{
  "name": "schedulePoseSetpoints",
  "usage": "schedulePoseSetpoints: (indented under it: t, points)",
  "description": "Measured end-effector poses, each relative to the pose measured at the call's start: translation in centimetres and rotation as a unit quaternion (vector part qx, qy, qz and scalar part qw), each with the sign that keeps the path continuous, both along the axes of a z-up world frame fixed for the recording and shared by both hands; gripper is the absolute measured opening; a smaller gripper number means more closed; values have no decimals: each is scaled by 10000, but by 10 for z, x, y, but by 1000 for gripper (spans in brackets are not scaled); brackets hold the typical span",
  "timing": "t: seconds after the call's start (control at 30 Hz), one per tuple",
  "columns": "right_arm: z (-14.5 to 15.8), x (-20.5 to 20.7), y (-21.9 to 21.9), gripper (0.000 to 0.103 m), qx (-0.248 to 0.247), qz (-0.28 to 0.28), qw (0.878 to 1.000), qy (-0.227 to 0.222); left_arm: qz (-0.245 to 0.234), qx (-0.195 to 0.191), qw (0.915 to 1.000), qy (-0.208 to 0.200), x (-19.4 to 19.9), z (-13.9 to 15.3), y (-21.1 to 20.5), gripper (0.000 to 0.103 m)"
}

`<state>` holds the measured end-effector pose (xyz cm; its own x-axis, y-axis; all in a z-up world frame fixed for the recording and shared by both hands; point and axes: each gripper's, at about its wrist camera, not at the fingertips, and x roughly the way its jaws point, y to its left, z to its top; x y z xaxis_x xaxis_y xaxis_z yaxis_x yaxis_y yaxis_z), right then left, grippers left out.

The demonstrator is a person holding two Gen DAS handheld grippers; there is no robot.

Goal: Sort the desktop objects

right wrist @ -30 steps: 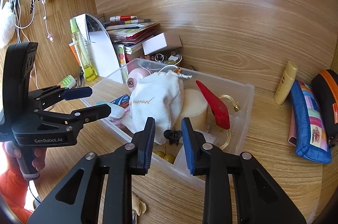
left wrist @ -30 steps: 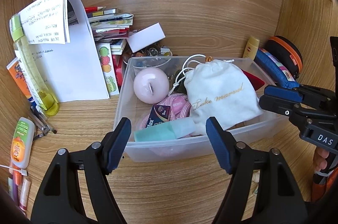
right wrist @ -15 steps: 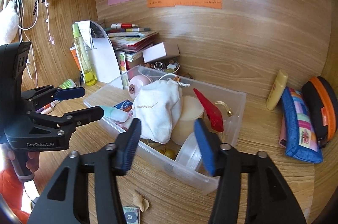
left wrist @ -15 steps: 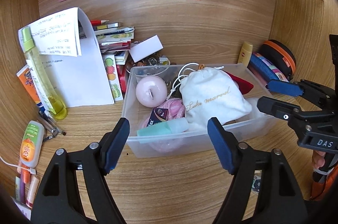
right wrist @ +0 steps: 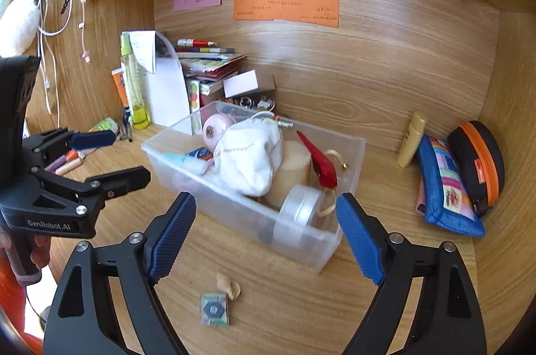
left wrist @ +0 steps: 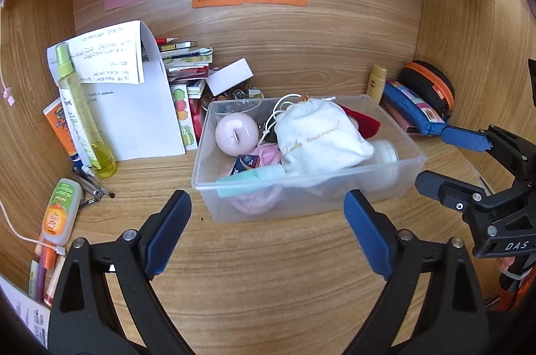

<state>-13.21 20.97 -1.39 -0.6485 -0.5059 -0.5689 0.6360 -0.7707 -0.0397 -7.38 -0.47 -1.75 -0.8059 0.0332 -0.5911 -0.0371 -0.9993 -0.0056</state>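
Left gripper (left wrist: 268, 232): jaws spread wide and just been opening, nothing between them, raised over bare bench just short of the box's near wall.
Right gripper (right wrist: 266, 232): jaws likewise wide apart, just been opening, empty; poised at the box's near right corner, not touching it.
Clear plastic box (left wrist: 412, 162): on the wooden bench (left wrist: 268, 281) in front of both grippers, filled with small items.
White drawstring pouch (left wrist: 321, 140): lying in the box's middle, on top of the other contents.
Pink ball (left wrist: 237, 134): back left part of the box, beside the pouch.
Teal tube (left wrist: 251, 179): along the box's near wall, over a pink knitted thing.
Red piece (right wrist: 320, 165): leaning upright right of the pouch, next to a cream cylinder (right wrist: 294, 167).
Clear round lid (right wrist: 299, 204): standing on edge against the box's near right wall.
Small square packet (right wrist: 214, 309): flat on the bench in front of the box, a crumpled scrap just beside it.
Blue pencil case (right wrist: 445, 187): right of the box, well apart, against a black and orange pouch (right wrist: 479, 164).
Yellow bottle (right wrist: 412, 138): leaning on the back wall near the pencil case.
Green spray bottle (left wrist: 83, 110): left of the box, propped against white papers.
Book stack (left wrist: 187, 66): behind the box to the left.
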Motion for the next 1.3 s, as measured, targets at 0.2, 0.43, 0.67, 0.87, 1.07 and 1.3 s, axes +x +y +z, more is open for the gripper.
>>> schedulePoseSetpoints:
  t: [0.2, 0.43, 0.67, 0.87, 1.07, 1.3]
  points:
    - [-8, 18, 9, 89, 100, -33, 9999, -43, 42, 15, 10000, -4, 21, 0, 0, 98]
    - [-31, 32, 12, 92, 178, 52, 9990, -406, 85, 50, 9999, -35, 39, -6, 2, 98]
    - [-65, 38, 4, 92, 382, 88, 9964, -753, 58, 83, 9997, -206, 47, -21, 2, 99]
    - [-80, 40, -6, 90, 644, 179, 9941, -851, 10, 177, 9989, -424, 43, -34, 0, 99]
    - [-80, 41, -11, 75, 631, 392, 9925, -976, 6, 269, 9980, -564, 37, -44, -2, 99]
    - [-91, 37, -16, 40, 865, 488, 9881, -1170, -45, 381, 9968, -700, 30, -53, -3, 99]
